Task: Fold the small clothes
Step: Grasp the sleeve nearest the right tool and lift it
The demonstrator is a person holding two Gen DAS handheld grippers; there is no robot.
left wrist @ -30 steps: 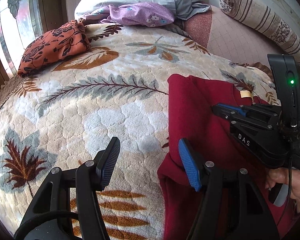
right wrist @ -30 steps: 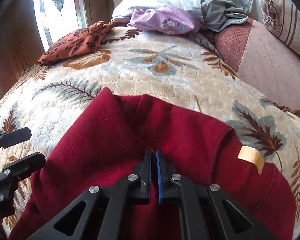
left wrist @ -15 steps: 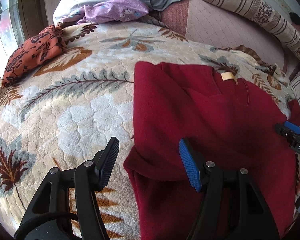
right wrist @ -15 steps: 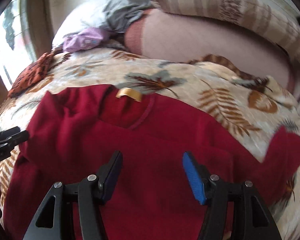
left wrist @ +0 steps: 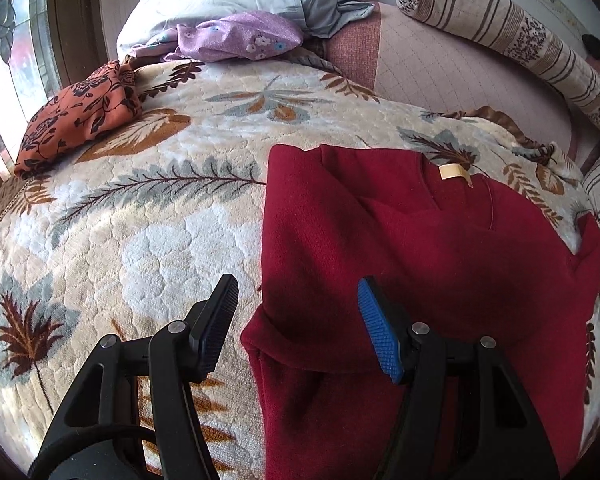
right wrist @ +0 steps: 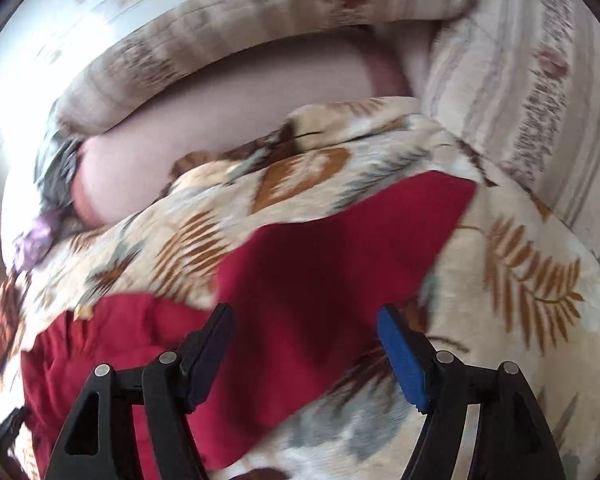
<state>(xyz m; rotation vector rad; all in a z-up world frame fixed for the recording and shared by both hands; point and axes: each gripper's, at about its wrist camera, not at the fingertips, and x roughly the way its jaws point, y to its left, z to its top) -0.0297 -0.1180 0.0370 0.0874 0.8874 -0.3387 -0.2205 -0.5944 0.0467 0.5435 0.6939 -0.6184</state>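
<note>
On the leaf-patterned blanket point(left wrist: 148, 240) the red top point(left wrist: 440, 264) was seen folded along one side only, its other sleeve point(right wrist: 380, 224) left spread, while the left gripper point(left wrist: 298, 320) was held wide and empty and the right gripper point(right wrist: 304, 348) was opening, empty.

A: What is the red garment point(left wrist: 440, 264) made of?
B: A soft, matt knit, fleece-like, with a small pale label point(left wrist: 452, 171) of smoother fabric at the neck.

A: And the blanket point(left wrist: 148, 232) under it?
B: Thick plush cloth, quilted into puffy, fuzzy bumps with a leaf print.

A: The left gripper point(left wrist: 296, 328)?
B: Matt black hard plastic with small shiny metal pins; one pad is black ribbed rubber, the other blue and finely textured. The right gripper point(right wrist: 304, 352) looks the same, though its view is blurred.

A: The other cloths?
B: The orange floral cloth point(left wrist: 76, 116) and purple cloth point(left wrist: 240, 36) look thin and smooth; the striped bolster point(left wrist: 512, 36) is woven fabric.
</note>
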